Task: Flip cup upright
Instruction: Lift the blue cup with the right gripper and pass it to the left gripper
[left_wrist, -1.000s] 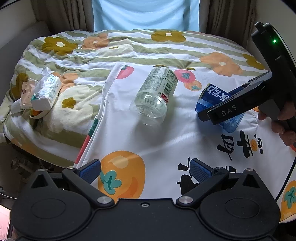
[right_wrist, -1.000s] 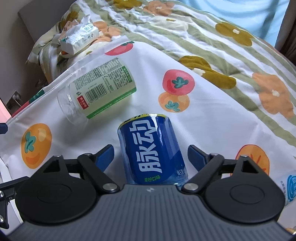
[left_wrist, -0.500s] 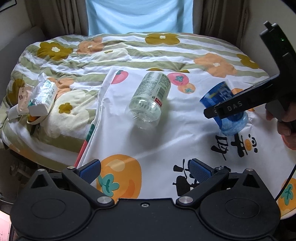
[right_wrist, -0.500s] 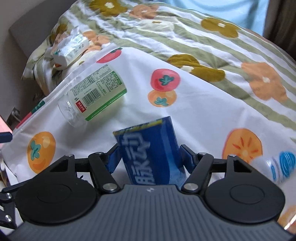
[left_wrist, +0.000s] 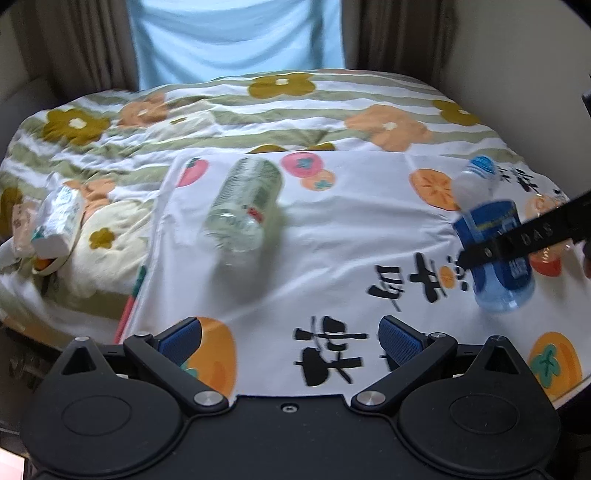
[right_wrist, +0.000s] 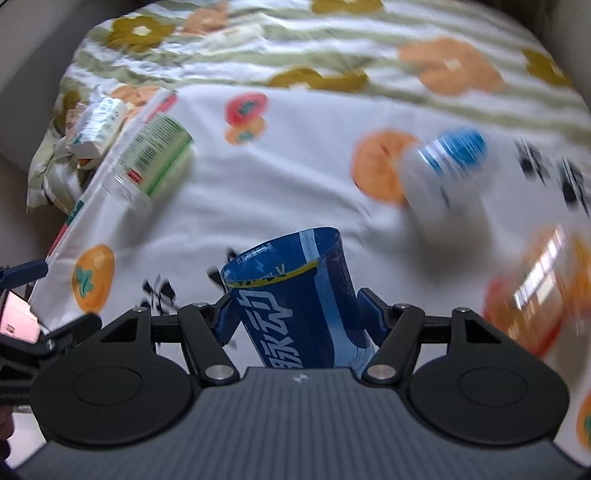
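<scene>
Fingers of the right gripper (right_wrist: 295, 317) press on both sides of the blue see-through plastic cup with white letters (right_wrist: 295, 291) — they hold it tight around its middle. The cup stands almost straight up, tipped a little, with its open mouth on top. The left wrist view shows what the right one cannot: the cup's clear bottom (left_wrist: 504, 291) is down by the white cloth with orange fruit pictures (left_wrist: 332, 236), but I cannot tell if it touches. The left gripper (left_wrist: 290, 341) has its blue pads wide apart and holds nothing. A clear plastic bottle with a green label (left_wrist: 243, 206) lies on its side, well apart from the cup. Behind the cup is a blurry white bottle with a blue cap (right_wrist: 443, 173) — the right wrist view shows it bigger.
</scene>
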